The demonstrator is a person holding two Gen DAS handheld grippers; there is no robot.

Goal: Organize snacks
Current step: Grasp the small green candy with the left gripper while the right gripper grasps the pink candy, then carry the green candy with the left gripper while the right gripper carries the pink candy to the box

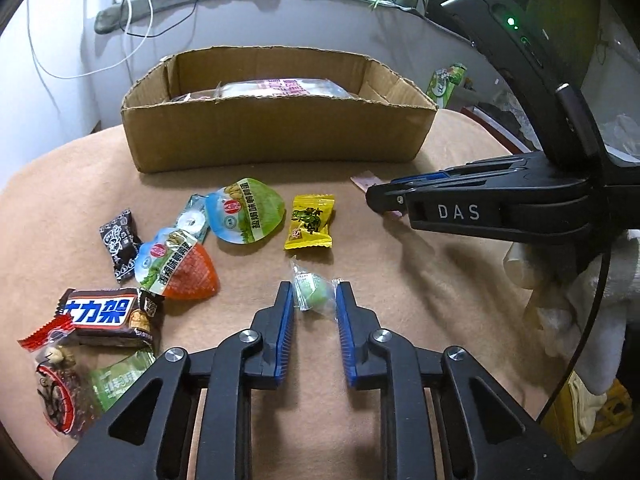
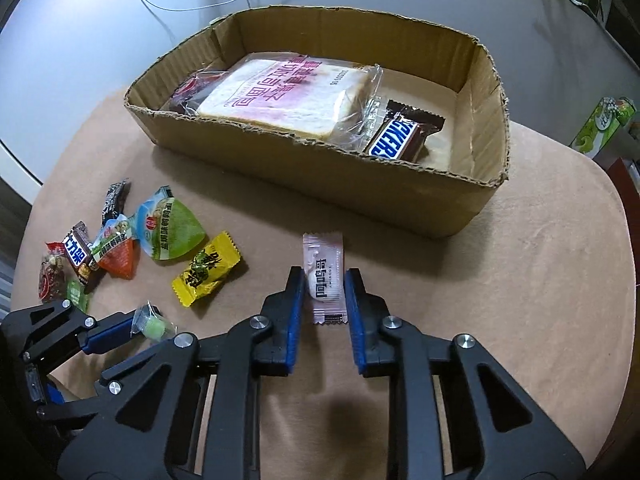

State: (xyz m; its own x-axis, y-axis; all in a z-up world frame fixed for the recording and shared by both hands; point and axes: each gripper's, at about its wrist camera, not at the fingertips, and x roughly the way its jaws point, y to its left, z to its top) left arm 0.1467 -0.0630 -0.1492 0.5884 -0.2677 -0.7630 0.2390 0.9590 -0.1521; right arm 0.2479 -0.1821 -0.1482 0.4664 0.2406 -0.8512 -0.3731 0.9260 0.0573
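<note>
The left tool (image 1: 314, 300) is clamped on a small clear-wrapped green candy (image 1: 311, 294) lying on the tabletop (image 1: 440, 280) — its blue pads press the wrapper from both sides. The right tool (image 2: 324, 288) is clamped the same way on a pink sachet (image 2: 325, 276), which lies flat just ahead of its tips. Beyond both tools stands the cardboard box (image 2: 360, 184), holding a wrapped slice of bread (image 2: 280, 96) and a Snickers bar (image 2: 396, 138). Left of the right tool lie a yellow candy (image 2: 206, 274) and a green-lidded pack (image 2: 170, 226) — more snacks are heaped past them.
</note>
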